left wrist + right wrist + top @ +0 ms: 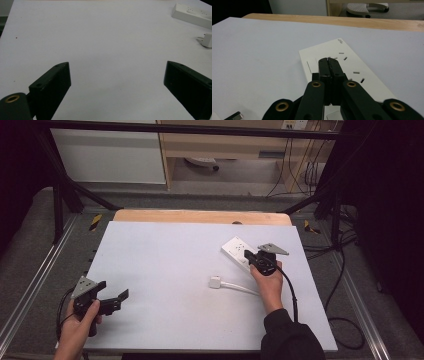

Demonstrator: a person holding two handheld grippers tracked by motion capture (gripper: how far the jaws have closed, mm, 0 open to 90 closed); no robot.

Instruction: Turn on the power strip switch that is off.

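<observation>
Left claw (116, 301) low and spread wide; right claw (328, 59) pressed together, pointing forward.

Setting: a lab or test room. A white-topped table (165, 270) stood inside a black frame (200, 128) on grey carpet (30, 255), with loose cables (345, 270) trailing beside it. Behind were a wooden desk (225, 145) and a white cabinet (110, 155).

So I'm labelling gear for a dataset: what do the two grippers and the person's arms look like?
Both the left gripper and right gripper are black with flat blocky jaws, brass-ringed pivot holes, a grey three-cornered plate on top and a black trailing cable. The right arm wears a dark sleeve.
</observation>
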